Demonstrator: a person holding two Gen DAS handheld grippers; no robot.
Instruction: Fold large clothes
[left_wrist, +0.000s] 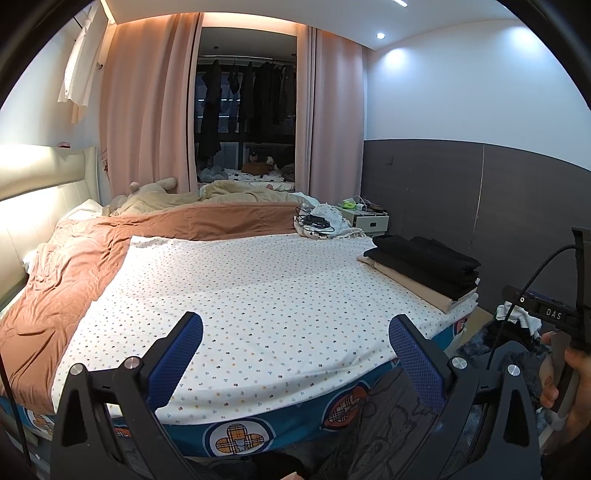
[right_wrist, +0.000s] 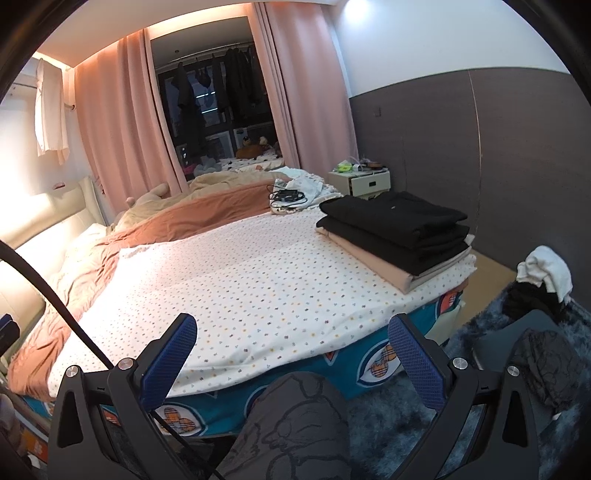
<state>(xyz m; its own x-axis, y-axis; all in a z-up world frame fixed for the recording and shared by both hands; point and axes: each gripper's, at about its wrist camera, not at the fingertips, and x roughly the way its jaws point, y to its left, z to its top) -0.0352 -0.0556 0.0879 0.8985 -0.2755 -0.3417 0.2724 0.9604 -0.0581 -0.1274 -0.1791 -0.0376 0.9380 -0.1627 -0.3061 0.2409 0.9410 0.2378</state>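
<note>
The left hand-held gripper (left_wrist: 295, 347) is wide open, its two blue pads far apart, and nothing is between them. It hangs above the near edge of the bed (left_wrist: 258, 424), over the white dotted sheet (left_wrist: 258, 288). The right hand-held gripper (right_wrist: 291, 347) is also wide open and holds nothing; it stands at the near edge of the same bed, and below it a knee in grey printed trousers (right_wrist: 295, 417) is seen.

The folded clothes (right_wrist: 395, 232) lie in one stack ahead of the right hand-held gripper and to its right, at the right edge of the bed: black pieces on top, a beige piece under them. In the left wrist view this stack (left_wrist: 424, 269) is far to the right of the left hand-held gripper.

On the floor, to the right of the right hand-held gripper, a loose pile of dark and white clothes (right_wrist: 543, 280) rests on a blue shaggy rug (right_wrist: 388, 424). Ahead and to the left of both lies an orange blanket (left_wrist: 55, 288), crumpled.
</note>
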